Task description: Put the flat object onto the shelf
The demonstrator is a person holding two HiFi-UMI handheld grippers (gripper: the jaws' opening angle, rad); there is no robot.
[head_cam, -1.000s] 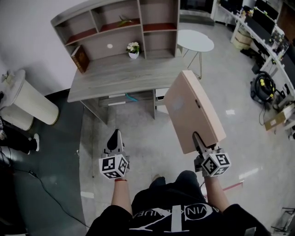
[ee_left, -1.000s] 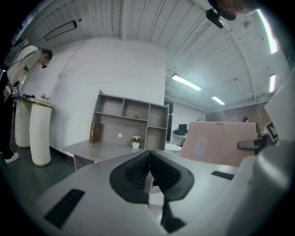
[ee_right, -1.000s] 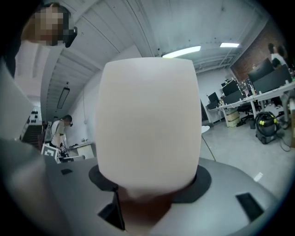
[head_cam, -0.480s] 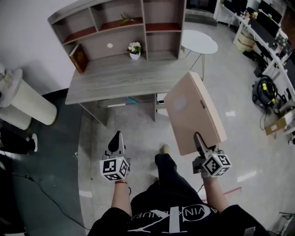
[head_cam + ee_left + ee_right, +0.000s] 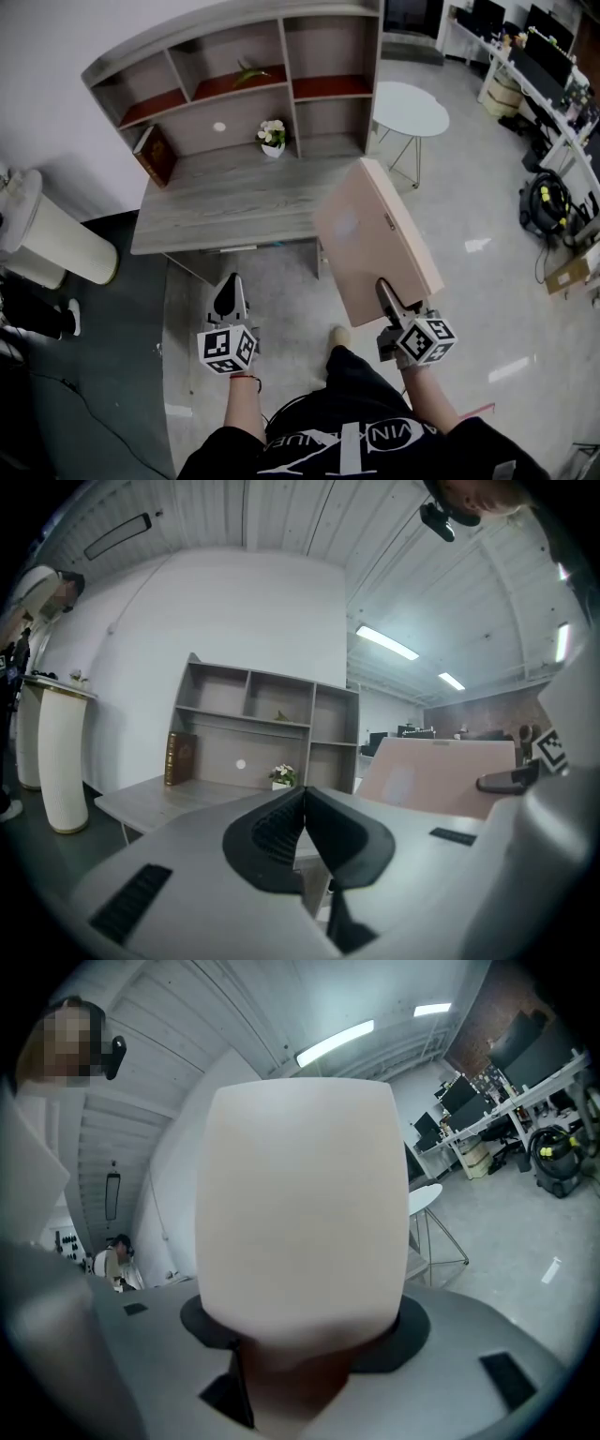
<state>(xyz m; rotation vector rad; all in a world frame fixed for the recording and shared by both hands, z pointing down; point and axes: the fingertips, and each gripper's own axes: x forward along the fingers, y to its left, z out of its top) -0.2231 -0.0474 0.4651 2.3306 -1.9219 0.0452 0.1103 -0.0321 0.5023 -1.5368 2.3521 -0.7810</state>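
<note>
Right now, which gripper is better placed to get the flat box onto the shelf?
Right. The right gripper has its jaws clamped on the flat box, which is raised toward the shelf. The left gripper is shut and empty.

The flat object [image 5: 370, 239] at centre right is pale pinkish tan; the desk [image 5: 234, 202] is grey wood-grain; the shelf [image 5: 323, 47] at the top is grey with reddish-brown boards; the book [image 5: 153, 155] at upper left is dark red-brown; the left gripper [image 5: 228, 292] and right gripper [image 5: 384, 292] carry black-and-white square markers.
</note>
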